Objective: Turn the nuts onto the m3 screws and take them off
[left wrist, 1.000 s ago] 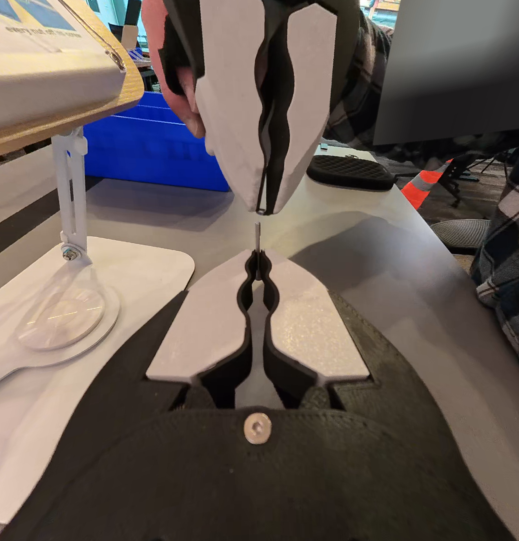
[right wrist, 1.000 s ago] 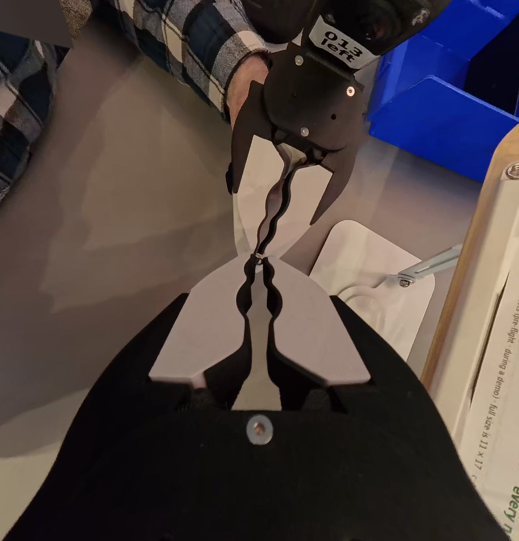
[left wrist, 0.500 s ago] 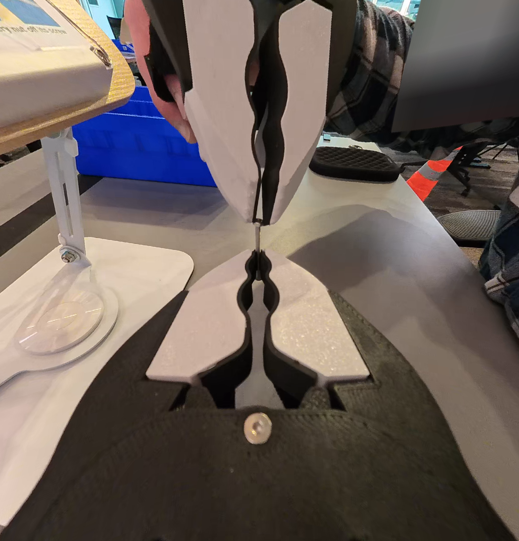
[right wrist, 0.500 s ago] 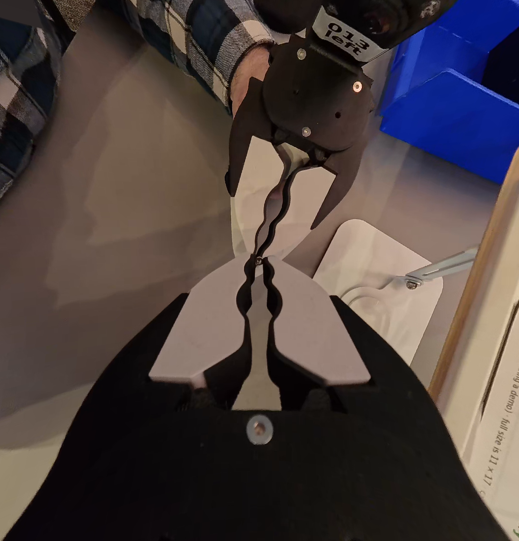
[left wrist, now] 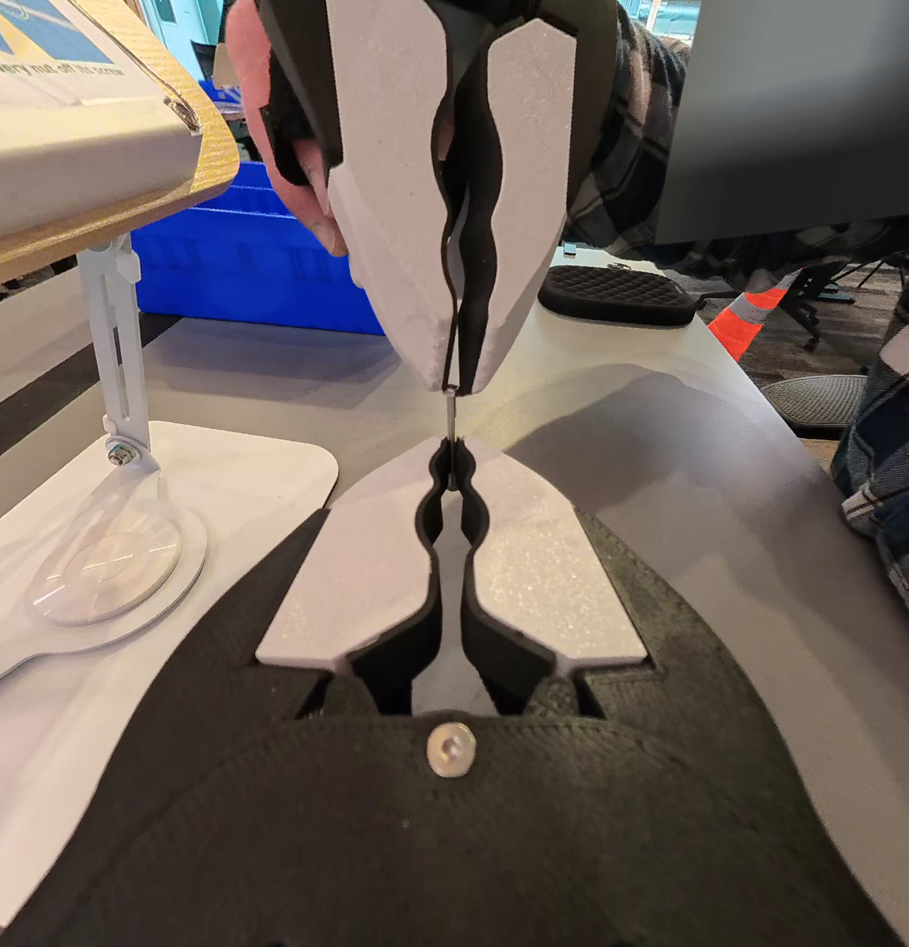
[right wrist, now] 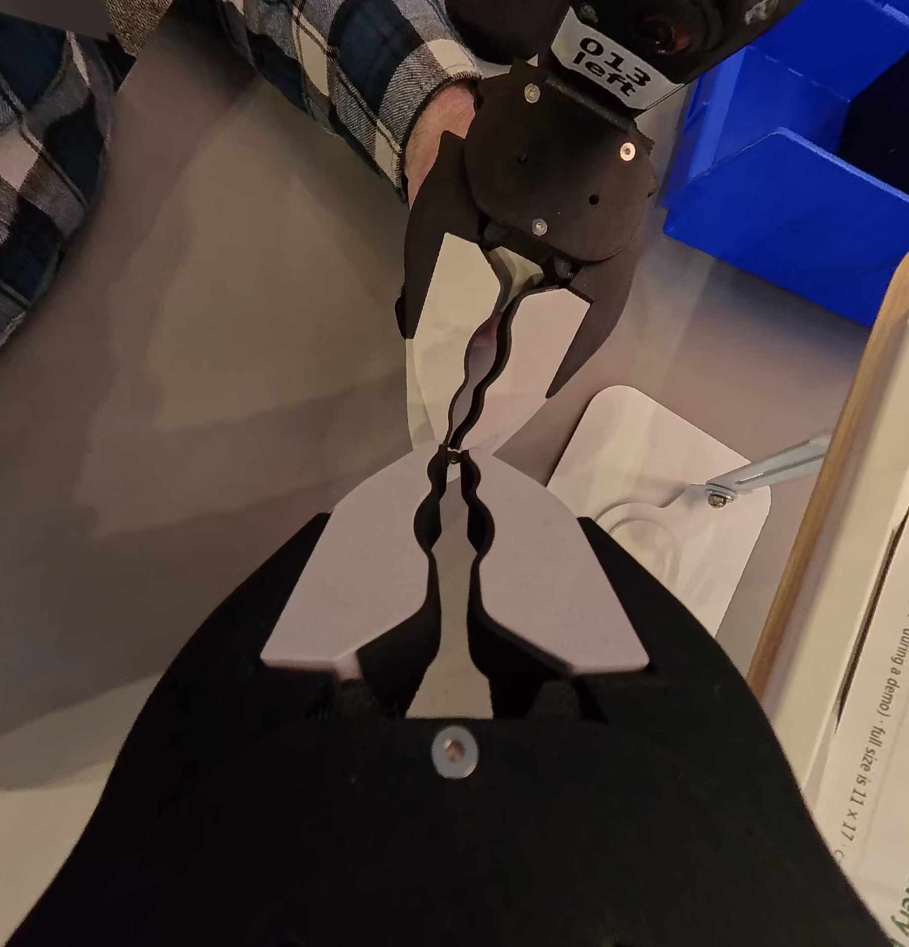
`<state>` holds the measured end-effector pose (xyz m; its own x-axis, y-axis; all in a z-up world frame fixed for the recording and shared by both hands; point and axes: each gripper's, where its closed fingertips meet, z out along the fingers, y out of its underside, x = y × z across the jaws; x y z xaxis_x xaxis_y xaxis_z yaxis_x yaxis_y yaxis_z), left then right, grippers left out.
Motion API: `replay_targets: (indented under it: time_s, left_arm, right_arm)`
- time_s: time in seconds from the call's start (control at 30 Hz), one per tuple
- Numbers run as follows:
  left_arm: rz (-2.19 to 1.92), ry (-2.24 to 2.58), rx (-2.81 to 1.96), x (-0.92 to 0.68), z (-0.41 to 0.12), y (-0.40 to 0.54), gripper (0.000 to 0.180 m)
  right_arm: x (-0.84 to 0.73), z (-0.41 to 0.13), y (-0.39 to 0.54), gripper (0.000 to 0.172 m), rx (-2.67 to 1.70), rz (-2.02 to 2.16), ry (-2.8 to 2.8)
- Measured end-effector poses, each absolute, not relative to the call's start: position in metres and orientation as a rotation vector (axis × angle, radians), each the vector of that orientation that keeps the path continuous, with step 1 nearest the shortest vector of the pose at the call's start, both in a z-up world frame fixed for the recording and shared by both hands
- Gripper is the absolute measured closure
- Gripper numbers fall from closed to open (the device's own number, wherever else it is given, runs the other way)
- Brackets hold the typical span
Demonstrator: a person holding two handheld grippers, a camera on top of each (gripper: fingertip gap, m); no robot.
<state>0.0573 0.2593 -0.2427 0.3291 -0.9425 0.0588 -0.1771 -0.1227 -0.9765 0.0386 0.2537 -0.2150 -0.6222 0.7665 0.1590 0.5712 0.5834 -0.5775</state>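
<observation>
My left gripper (left wrist: 451, 453) is shut on a thin metal screw (left wrist: 450, 420) that sticks up out of its tips above the grey table (left wrist: 673, 538). My right gripper (left wrist: 455, 387) comes in from above, tip to tip with the left. It is shut on a small dark nut (right wrist: 452, 457), which sits at the screw's top end. In the right wrist view my right gripper (right wrist: 453, 459) meets the left gripper (right wrist: 452, 445) at the fingertips, and the screw is hidden behind the nut.
A white stand base (left wrist: 211, 487) lies at the left, under a tilted wooden board with a paper sheet (left wrist: 83, 128). Blue bins (left wrist: 247, 256) stand behind. A black pad (left wrist: 616, 297) lies at the far table edge, and an orange cone (left wrist: 744, 323) stands beyond it. A plaid sleeve (right wrist: 339, 66) is near. Both grippers' tips are close together, under 4 cm apart.
My right gripper has come down with the nut and closed the small gap to the screw's top end. The left gripper and its screw have stayed put.
</observation>
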Motion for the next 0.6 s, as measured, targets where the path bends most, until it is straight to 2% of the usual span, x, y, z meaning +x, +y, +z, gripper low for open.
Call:
replay_targets:
  time_s: [0.6]
  left_arm:
    - [-0.661, 1.043, -1.561, 0.054, -0.243, 0.270, 0.180]
  right_arm:
    - [0.040, -0.215, 0.259, 0.167, -1.170, 0.668, -2.373]
